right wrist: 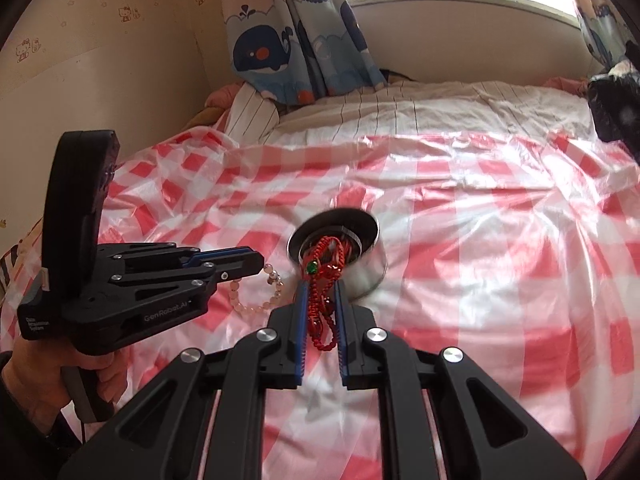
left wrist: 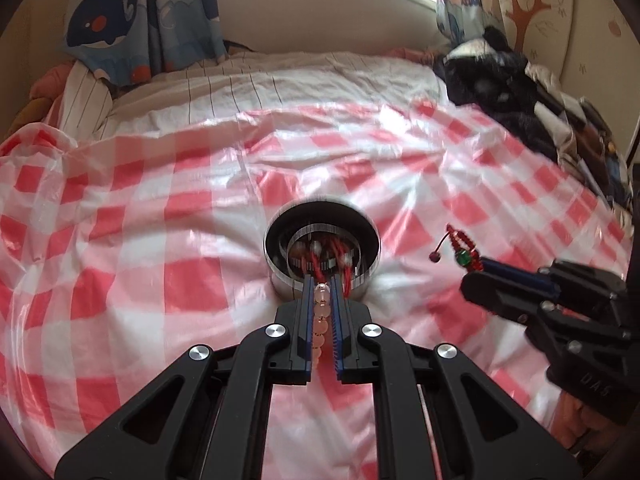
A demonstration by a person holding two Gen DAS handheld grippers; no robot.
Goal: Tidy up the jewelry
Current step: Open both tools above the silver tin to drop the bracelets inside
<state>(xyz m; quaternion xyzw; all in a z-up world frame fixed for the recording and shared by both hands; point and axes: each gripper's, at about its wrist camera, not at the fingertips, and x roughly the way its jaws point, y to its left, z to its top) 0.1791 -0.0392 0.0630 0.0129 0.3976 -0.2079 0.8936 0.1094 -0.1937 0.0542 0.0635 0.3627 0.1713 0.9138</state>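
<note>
A round metal tin (left wrist: 322, 246) sits on the red-and-white checked plastic sheet (left wrist: 160, 220) and holds a silver bangle (left wrist: 324, 240) and red cords. My left gripper (left wrist: 324, 280) is shut on a pink bead bracelet (left wrist: 321, 312) just in front of the tin's near rim. In the right wrist view the left gripper (right wrist: 260, 264) holds the bracelet (right wrist: 256, 300) hanging as a loop left of the tin (right wrist: 340, 240). My right gripper (right wrist: 320, 286) is shut on a red cord bracelet with a green bead (right wrist: 320, 292), near the tin. It also shows in the left wrist view (left wrist: 460, 252).
The sheet covers a bed with a striped white quilt (left wrist: 280, 80) behind. A black-and-white plush toy (left wrist: 492, 76) and clutter lie at the right. Whale-print curtains (right wrist: 296, 40) hang at the back under a window. A wall (right wrist: 100, 60) stands at the left.
</note>
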